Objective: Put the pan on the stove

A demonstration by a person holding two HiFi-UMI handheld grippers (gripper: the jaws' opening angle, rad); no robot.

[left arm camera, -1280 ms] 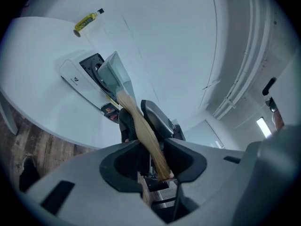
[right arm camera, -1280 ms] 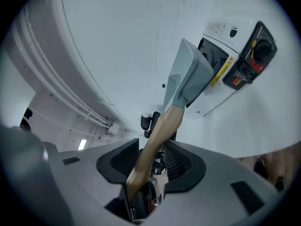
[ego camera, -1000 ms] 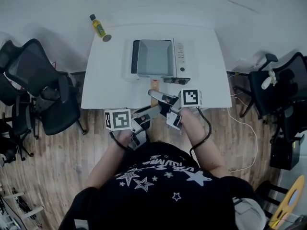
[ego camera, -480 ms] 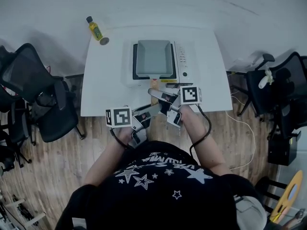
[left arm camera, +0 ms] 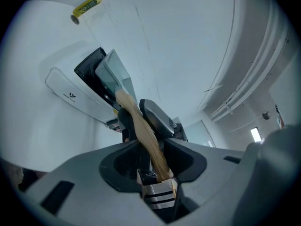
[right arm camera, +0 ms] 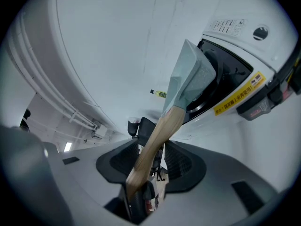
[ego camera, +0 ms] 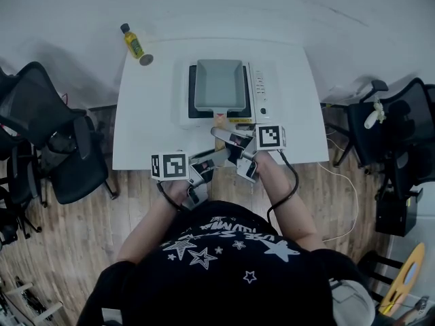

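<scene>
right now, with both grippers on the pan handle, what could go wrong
The left gripper and right gripper both clamp only the thin wooden handle, so the pan could twist or tip before it settles. The pan's right edge lies close to the control panel of the stove; set down off-centre, it might overlap the buttons.

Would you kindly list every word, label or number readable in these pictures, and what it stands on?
No text reads clearly.
Yellow strip on the stove: dark characters, too blurred.
Control panel: print too small.
Logo on the stove's white side: no legible words.
Bottle label: too small.
Shirt: white lettering, blurred.
</scene>
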